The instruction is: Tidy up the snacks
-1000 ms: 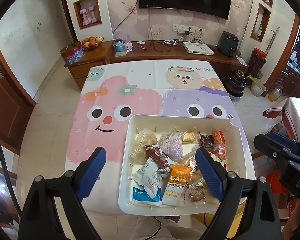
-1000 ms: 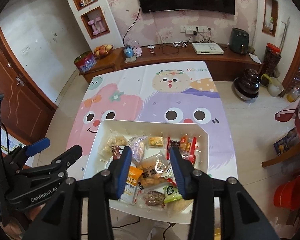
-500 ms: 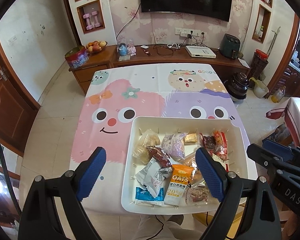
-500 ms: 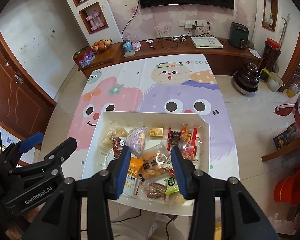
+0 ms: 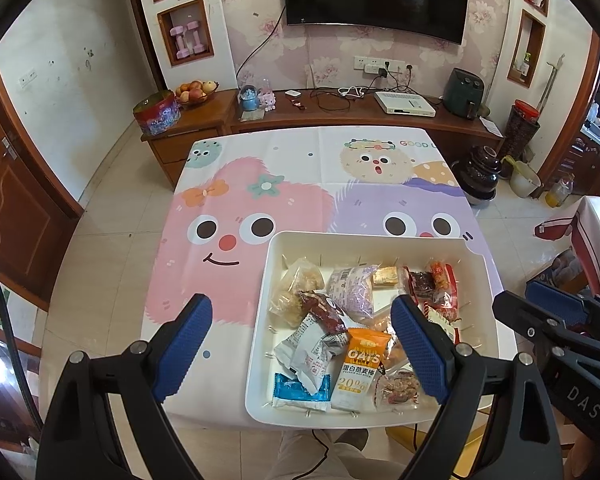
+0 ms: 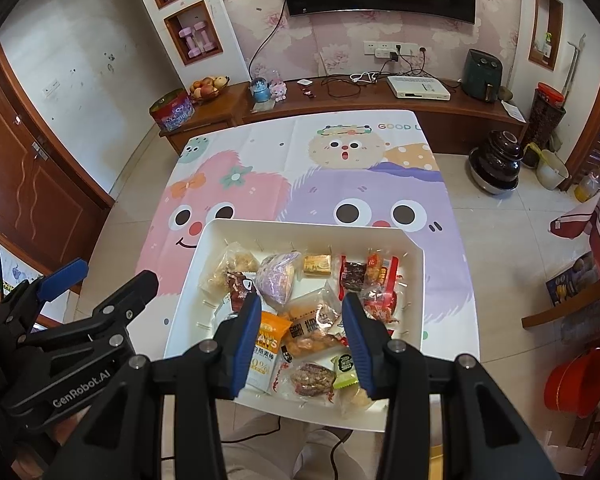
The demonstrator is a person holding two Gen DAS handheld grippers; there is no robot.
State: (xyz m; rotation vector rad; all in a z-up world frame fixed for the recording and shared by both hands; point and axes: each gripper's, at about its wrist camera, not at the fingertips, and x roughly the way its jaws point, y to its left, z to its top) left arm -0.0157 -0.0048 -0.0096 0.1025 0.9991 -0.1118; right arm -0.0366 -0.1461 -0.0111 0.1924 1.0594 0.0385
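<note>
White tray (image 5: pixel 482 280): sits on the near right part of the table, full of snacks.
Table (image 5: pixel 300 168): covered by a cloth with pink and purple fuzzy faces.
Snacks: an orange oats pack (image 5: pixel 360 364) lies near the front, a purple bag (image 5: pixel 350 290) behind it, red packs (image 5: pixel 440 284) at the back right.
Left gripper (image 5: pixel 300 344): up above the tray's left edge, fingers spread wide, holding nothing.
Right gripper (image 6: pixel 300 336): above the snacks, fingers part way apart, holding nothing.

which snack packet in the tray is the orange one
The OATS packet near the tray's front edge; the only one with an orange top and white lower half.
</note>
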